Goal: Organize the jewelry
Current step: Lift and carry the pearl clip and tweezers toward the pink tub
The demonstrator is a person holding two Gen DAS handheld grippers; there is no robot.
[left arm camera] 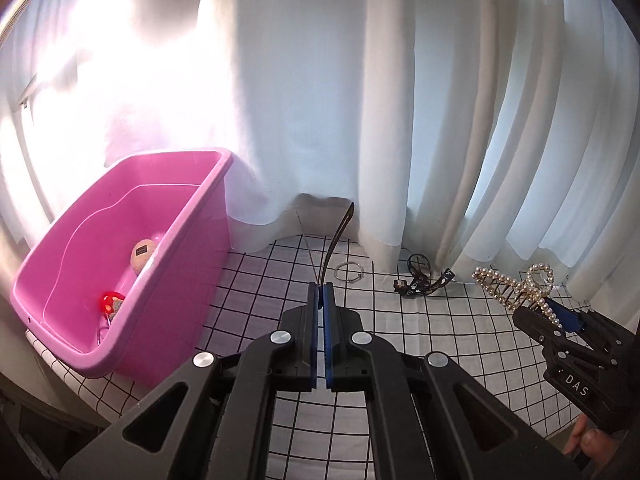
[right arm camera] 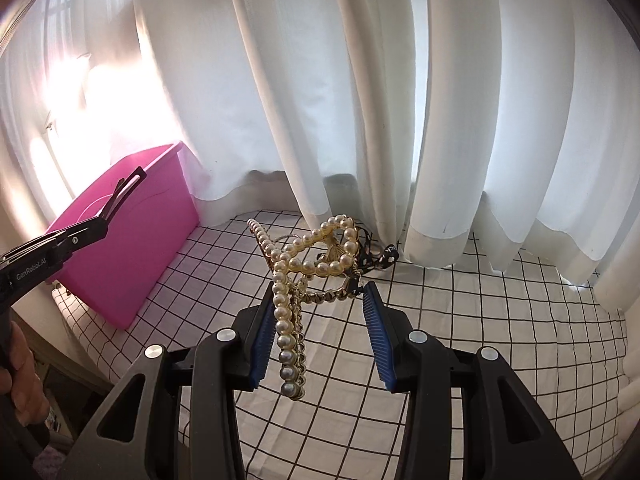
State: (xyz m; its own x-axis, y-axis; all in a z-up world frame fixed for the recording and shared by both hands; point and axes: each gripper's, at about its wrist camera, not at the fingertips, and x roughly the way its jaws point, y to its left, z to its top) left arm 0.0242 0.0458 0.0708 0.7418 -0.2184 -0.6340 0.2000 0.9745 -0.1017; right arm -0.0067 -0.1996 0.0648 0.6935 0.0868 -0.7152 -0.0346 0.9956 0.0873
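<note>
My left gripper (left arm camera: 321,287) is shut on a thin black hair clip (left arm camera: 339,236) that sticks up from its tips, raised above the checked cloth. In the right wrist view the left gripper (right arm camera: 105,222) hangs in front of the pink bin (right arm camera: 132,248) with the black hair clip (right arm camera: 129,183) pointing up. My right gripper (right arm camera: 319,290) is shut on a gold claw clip set with pearls (right arm camera: 316,266), held in the air across its handles. From the left wrist view the right gripper (left arm camera: 560,318) carries the pearl claw clip (left arm camera: 516,284) at the right.
The pink bin (left arm camera: 224,160) stands at the left on the checked cloth (left arm camera: 400,320), holding a peach round item (left arm camera: 143,254) and a red item (left arm camera: 108,302). A silver ring (left arm camera: 349,271) and a black strap tangle (left arm camera: 420,280) lie by the white curtain (left arm camera: 380,100).
</note>
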